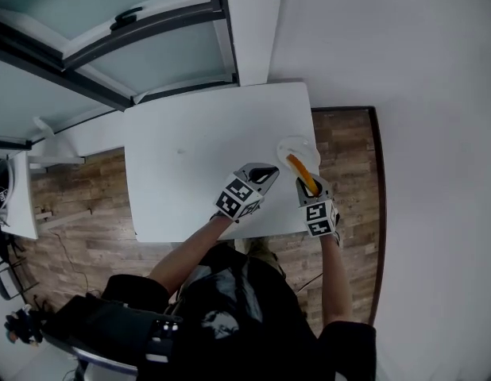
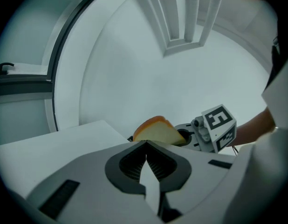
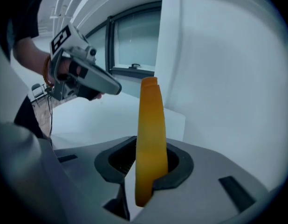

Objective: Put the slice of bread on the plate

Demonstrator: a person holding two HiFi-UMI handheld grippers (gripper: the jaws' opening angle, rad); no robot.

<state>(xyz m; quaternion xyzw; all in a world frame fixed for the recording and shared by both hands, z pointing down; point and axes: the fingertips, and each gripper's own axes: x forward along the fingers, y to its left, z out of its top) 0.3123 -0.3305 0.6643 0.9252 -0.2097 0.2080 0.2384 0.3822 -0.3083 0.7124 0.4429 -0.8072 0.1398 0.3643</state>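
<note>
Pinching the bread slice (image 3: 151, 134), right gripper (image 1: 311, 187) hovers by plate (image 1: 284, 144).

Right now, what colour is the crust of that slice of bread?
The slice of bread has a golden orange crust, seen best in the right gripper view.

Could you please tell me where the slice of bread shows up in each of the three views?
Head view: right of centre, the slice of bread in the right gripper, overlapping the plate.
Left gripper view: the slice of bread sits centre, beyond the shut jaws.
Right gripper view: centre, edge-on between the jaws.
Shared landmark: the white table.
</note>
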